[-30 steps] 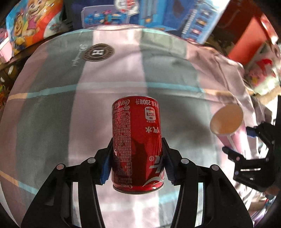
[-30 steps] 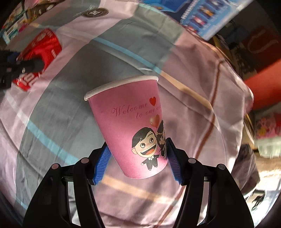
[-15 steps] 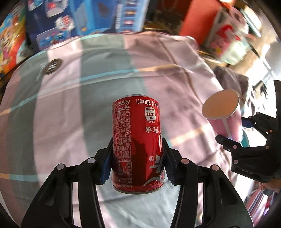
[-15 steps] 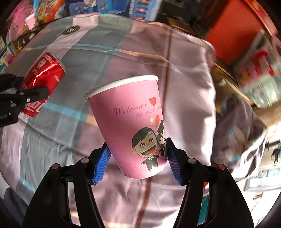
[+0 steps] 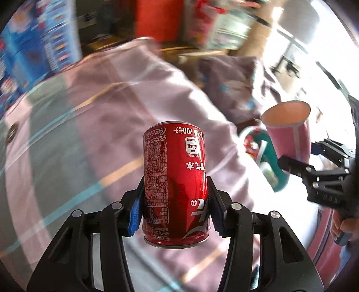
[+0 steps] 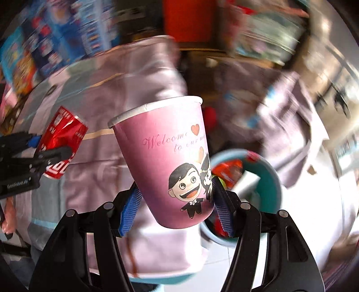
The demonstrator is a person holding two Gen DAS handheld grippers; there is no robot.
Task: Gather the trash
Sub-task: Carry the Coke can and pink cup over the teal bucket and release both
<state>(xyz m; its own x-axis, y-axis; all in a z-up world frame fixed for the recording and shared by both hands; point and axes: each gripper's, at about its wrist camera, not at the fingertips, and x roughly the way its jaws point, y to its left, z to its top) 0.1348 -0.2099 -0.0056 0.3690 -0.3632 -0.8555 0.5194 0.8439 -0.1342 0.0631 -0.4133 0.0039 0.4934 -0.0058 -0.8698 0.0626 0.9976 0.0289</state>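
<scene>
My left gripper (image 5: 175, 203) is shut on a small red soda can (image 5: 175, 179), held upright in the air over the bed. The same can (image 6: 61, 143) shows at the left of the right wrist view. A pink paper cup (image 6: 170, 161) with a cartoon couple sits clamped in my right gripper (image 6: 176, 203), tilted a little. The left wrist view shows that cup (image 5: 289, 132) at the right, mouth toward the camera. A teal trash bin (image 6: 270, 179) with wrappers inside stands on the floor just behind and right of the cup; its rim (image 5: 272, 161) shows below the cup in the left view.
A bed with a pink, grey and teal checked cover (image 5: 94, 125) fills the left and middle. Blue toy boxes (image 5: 33, 51) and a red box (image 5: 157, 20) stand beyond it. A bright pale floor (image 6: 226, 258) lies by the bin. A hand (image 5: 346, 226) grips the right tool.
Both grippers swept rightward off the middle of the bed toward its corner, still holding can and cup. The teal bin has come into view; the background is blurred.
</scene>
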